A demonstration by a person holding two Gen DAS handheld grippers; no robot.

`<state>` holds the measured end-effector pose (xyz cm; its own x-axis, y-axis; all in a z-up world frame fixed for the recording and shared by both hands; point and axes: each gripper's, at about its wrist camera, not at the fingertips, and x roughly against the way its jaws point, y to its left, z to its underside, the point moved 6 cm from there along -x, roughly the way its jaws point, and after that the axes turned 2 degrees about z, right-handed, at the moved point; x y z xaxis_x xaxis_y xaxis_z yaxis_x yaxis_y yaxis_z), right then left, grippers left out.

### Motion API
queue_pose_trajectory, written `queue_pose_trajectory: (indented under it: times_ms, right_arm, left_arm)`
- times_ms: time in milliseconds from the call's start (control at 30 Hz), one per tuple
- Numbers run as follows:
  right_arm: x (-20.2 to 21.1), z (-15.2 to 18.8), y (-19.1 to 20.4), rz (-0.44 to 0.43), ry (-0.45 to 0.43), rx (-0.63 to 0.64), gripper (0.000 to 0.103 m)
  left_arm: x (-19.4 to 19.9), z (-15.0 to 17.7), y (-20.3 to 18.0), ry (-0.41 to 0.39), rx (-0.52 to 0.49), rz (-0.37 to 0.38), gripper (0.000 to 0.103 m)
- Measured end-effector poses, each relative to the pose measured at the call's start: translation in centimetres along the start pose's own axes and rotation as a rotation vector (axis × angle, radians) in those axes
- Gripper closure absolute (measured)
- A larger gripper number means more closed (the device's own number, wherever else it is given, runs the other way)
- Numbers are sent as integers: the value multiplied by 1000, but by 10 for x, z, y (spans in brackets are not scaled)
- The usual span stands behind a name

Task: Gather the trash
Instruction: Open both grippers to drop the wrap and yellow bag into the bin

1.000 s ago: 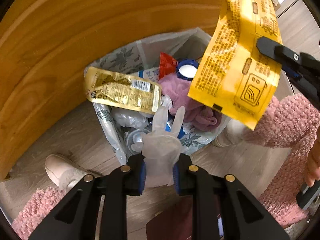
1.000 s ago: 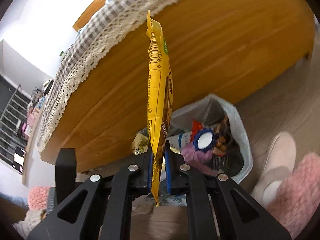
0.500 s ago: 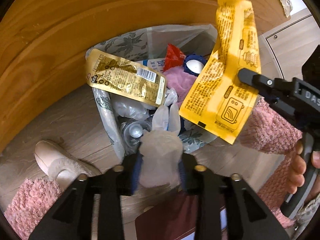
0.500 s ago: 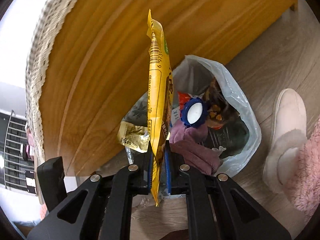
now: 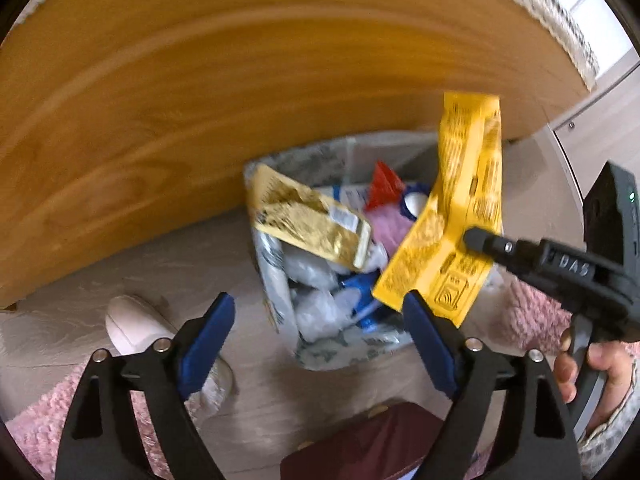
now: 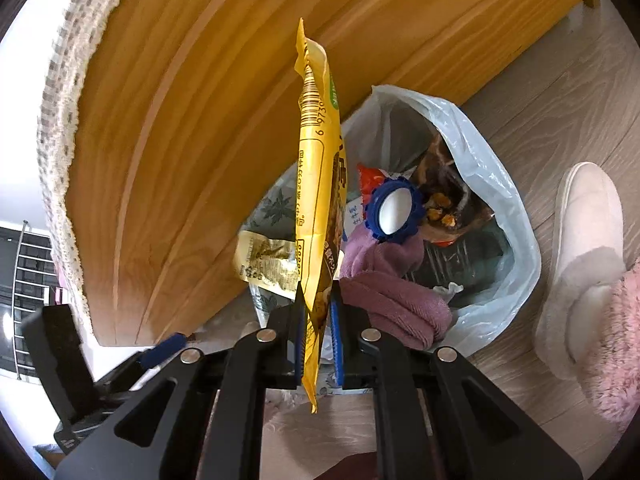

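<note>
A plastic-lined trash bag (image 5: 276, 300) stands on the floor, filled with a gold packet (image 5: 308, 220), a purple cloth (image 6: 392, 304), a blue-rimmed lid (image 6: 394, 210) and crumpled clear plastic. Above its near rim my left gripper (image 5: 318, 328) is opening its jaws wide, with nothing between the blue pads (image 5: 208, 336). My right gripper (image 6: 318, 308) is shut on the lower end of a yellow packet (image 6: 320, 184). In the left wrist view that yellow packet (image 5: 460, 220) hangs over the bag's right side. A pale lump in the bag may be the glove; blur hides it.
A curved wooden panel (image 5: 200, 100) with a lace-edged cloth on top rises right behind the bag. A white slipper (image 5: 132, 320) lies on the wood floor left of it, another slipper (image 6: 580, 248) to the right. Pink fluffy fabric (image 5: 532, 312) and a dark red object (image 5: 380, 440) lie nearby.
The left jaws went from gripping the clear glove to wide apart, and the glove has left them. The left gripper pulled up and away. The right gripper brought the yellow packet lower over the bag.
</note>
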<state>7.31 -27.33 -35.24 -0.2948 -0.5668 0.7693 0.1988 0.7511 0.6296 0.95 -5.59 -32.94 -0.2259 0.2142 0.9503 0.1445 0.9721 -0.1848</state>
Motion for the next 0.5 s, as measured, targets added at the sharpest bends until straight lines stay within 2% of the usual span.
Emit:
queue_pose_trajectory:
  times_ms: [67,100,133,267,400,500]
  right_arm:
    - [-5,1,-3,24,32,-7,70]
    - [-7,1,-1,32,43,-21,44]
    - [-8,1,-2,40,46,-30,33]
    - [0,-3,2,101,17,30,30]
    - [6,0,1,155,9,56,16]
    - [12,1,1,206,-11,100,12]
  left_arm:
    - [5,-2,1,-13,3,1,19]
    - [6,-2,1,-14,4,2,19]
    - [7,-1,2,-15,5,7,19]
    - [10,-2,0,-17,2,18,19]
    - [13,-2,-3,-27,-6,24,19]
    - [16,-2,-4,-36,-12,28,19]
